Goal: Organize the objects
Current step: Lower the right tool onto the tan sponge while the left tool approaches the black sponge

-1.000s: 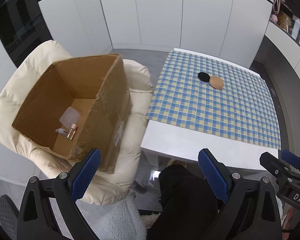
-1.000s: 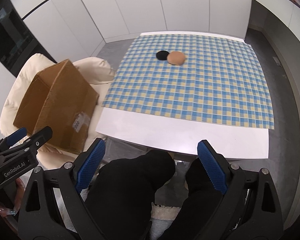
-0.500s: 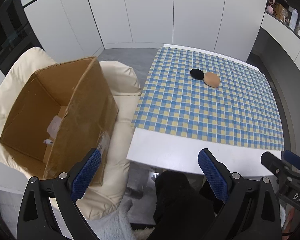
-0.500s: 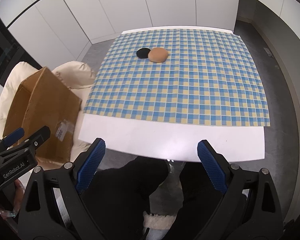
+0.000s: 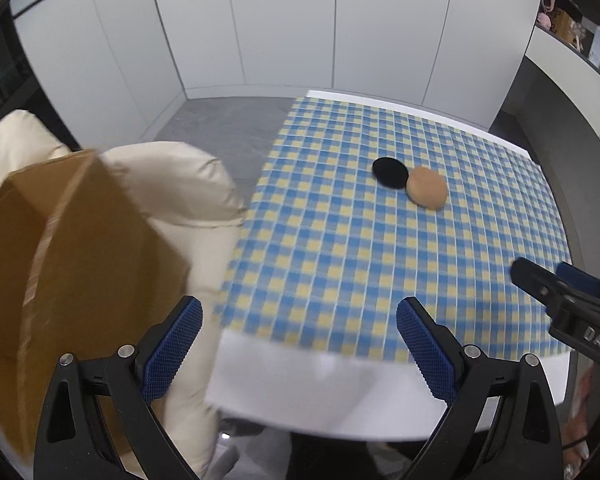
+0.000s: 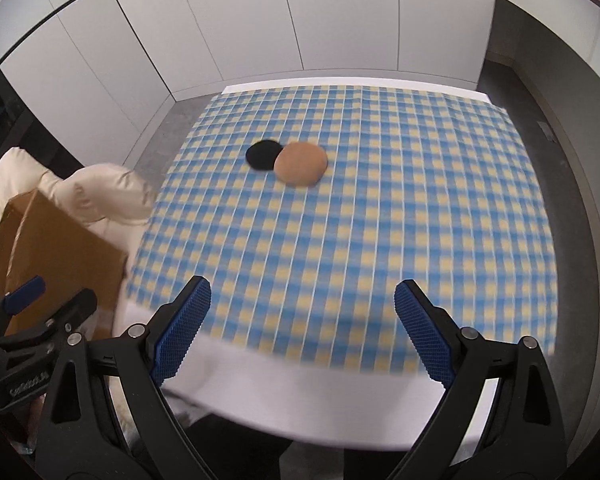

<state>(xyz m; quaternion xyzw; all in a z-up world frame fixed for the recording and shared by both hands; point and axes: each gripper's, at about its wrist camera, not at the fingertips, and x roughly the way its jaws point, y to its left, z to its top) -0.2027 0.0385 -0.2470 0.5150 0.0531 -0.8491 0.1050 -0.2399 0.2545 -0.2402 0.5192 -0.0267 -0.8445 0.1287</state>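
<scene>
A flat black round pad (image 5: pixel 389 172) (image 6: pixel 263 154) and a tan round pad (image 5: pixel 427 193) (image 6: pixel 300 164) lie touching each other on the blue-and-yellow checked cloth (image 5: pixel 380 260) (image 6: pixel 340 220), toward the table's far side. My left gripper (image 5: pixel 298 322) hangs open over the table's near left corner with nothing between its fingers. My right gripper (image 6: pixel 302 310) stands open above the near edge of the cloth, also holding nothing. Both pads are well ahead of both grippers. A brown cardboard box (image 5: pixel 60 272) (image 6: pixel 52 264) rests on a cream padded chair (image 5: pixel 188 188) to the left of the table.
White cabinet fronts (image 5: pixel 280 28) close off the far side, with grey floor (image 5: pixel 224 124) between them and the table. A shelf with small items (image 5: pixel 580 36) runs along the right wall. The white table edge (image 6: pixel 300 392) lies just below my grippers.
Both grippers have moved forward and lower, from over the person's lap to over the table's near edge. The box has slid toward the left edge of both views, its inside now out of sight.
</scene>
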